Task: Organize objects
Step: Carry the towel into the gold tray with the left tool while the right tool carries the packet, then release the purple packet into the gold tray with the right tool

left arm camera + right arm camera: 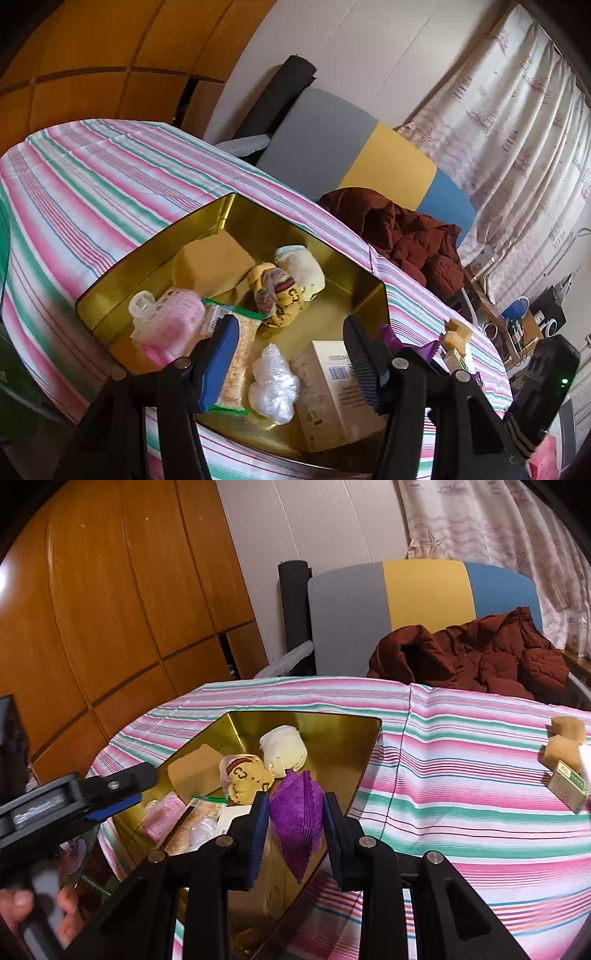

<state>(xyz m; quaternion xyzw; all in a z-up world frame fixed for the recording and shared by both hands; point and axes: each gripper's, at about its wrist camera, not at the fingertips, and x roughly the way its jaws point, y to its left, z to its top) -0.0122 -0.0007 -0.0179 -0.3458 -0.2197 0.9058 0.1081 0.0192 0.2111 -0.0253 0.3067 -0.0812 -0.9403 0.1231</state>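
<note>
Purple pouch (pixel 295 812) — a quilted, zigzag-edged packet — sits between the right claw's (pixel 295 812) two blue-padded fingers (pixel 258 827), held up over the near right corner of the gold tin (pixel 236 731), just above a cardboard box (pixel 280 878) that leans there. The pads look to press its sides, though the grip seems light and only on the upper part, with the tapered lower end hanging free.

My worry is a slip: the pouch is soft and narrows downward, so if the fingers ease unevenly it could slide out, strike the box edge and tumble onto the striped cloth (pixel 461 794) rather than into the tin. A second risk is crowding (the tin already holds a cream roll (pixel 284 751), a yellow patterned bundle (pixel 245 775), a zip bag (pixel 236 362), a pink case (pixel 170 325) and a clear plastic wad (pixel 275 384)) — a drop onto the box top may leave the pouch perched and unstable.

Right claw points forward and slightly down, roughly level across its fingers. Left claw (pixel 291 354) hovers beyond the pouch's left side, over the tin's near edge, its fingers spread wide and holding nothing; the zip bag lies beneath its left finger and the box under its right. A clash between the two claws is possible, since they are near each other.
</note>
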